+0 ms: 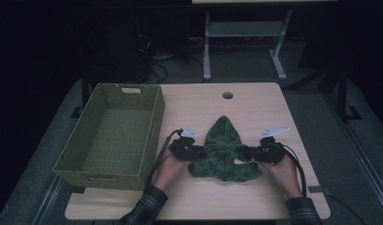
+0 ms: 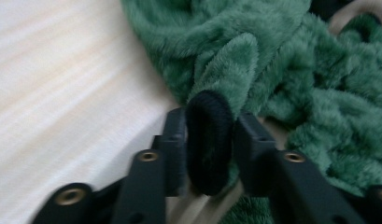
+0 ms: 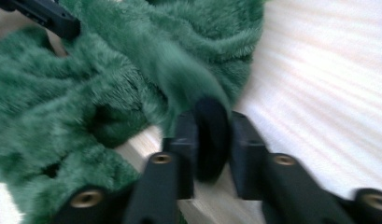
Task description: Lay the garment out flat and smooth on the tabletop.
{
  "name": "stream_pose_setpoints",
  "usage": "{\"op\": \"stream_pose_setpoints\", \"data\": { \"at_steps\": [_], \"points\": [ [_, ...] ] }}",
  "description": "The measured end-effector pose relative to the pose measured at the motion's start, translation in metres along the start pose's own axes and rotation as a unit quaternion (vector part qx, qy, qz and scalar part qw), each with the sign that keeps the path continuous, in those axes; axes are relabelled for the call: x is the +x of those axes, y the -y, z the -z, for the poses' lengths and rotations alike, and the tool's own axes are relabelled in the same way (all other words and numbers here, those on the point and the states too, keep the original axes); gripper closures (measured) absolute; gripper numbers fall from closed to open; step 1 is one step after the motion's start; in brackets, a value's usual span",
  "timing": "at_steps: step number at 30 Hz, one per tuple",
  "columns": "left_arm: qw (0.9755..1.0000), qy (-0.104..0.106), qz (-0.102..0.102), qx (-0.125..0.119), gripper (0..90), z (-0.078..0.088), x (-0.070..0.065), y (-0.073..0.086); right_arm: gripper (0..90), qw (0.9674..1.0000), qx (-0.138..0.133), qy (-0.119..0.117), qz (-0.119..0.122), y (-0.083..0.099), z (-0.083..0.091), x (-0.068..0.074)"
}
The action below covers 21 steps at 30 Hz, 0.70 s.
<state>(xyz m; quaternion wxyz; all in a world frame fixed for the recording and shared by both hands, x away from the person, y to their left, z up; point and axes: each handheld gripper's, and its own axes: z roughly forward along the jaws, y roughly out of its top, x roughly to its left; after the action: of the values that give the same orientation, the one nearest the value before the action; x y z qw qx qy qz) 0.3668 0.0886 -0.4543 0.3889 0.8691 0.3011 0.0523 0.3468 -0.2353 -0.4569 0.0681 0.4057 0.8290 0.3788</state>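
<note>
A fuzzy green garment (image 1: 225, 152) lies bunched up on the wooden table (image 1: 254, 101), near the front edge. It sits between the person's two hands. A green woven basket (image 1: 115, 131) stands on the left part of the table, just beside the garment but not touching it.

Both forearms come in from the bottom, in plaid sleeves (image 1: 149, 206). The left hand (image 1: 169, 169) holds the left gripper (image 1: 191, 151) low over the table, pointing in at the garment's left side. The right hand (image 1: 283, 171) holds the right gripper (image 1: 255, 153) the same way, pointing in at the right side. The two hands mirror each other.

In the left gripper view, a dark cuff (image 2: 208, 142) at the end of a fuzzy sleeve sits between the jaws, and they are pinching it. In the right gripper view, another dark cuff (image 3: 210, 137) sits between the jaws. The left jaw touches it, but a small gap shows on the right, so these jaws look a little apart and not squeezing.
</note>
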Motion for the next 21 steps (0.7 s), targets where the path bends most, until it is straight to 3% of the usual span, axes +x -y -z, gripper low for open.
{"op": "stream_pose_setpoints", "data": {
  "at_steps": [3,6,8,10,14,21],
  "points": [
    [0.9998,-0.004,0.0,-0.017,54.0,0.012,0.001,-0.008,59.6,0.9994,-0.034,-0.002,-0.006,-0.004,0.018,0.001],
    [0.9995,-0.012,-0.009,-0.027,52.6,0.023,0.004,-0.019,57.8,0.9993,-0.037,0.002,-0.008,-0.01,0.025,0.001],
    [0.9991,-0.015,-0.004,-0.038,51.8,0.026,0.008,-0.027,58.2,0.9986,-0.053,0.01,0.003,-0.017,0.031,0.001],
    [0.9988,-0.025,-0.004,-0.042,52.7,0.026,0.013,-0.034,58.3,0.9982,-0.058,0.014,0.009,-0.035,0.033,0.0],
    [0.9987,-0.03,0.005,-0.041,53.6,0.014,0.025,-0.046,58.3,0.9986,-0.052,0.011,0.008,-0.058,0.02,-0.007],
    [0.9992,-0.027,0.023,-0.016,53.5,-0.018,0.045,-0.052,58.0,0.9995,-0.031,-0.001,0.0,-0.076,-0.011,-0.02]
  ]
}}
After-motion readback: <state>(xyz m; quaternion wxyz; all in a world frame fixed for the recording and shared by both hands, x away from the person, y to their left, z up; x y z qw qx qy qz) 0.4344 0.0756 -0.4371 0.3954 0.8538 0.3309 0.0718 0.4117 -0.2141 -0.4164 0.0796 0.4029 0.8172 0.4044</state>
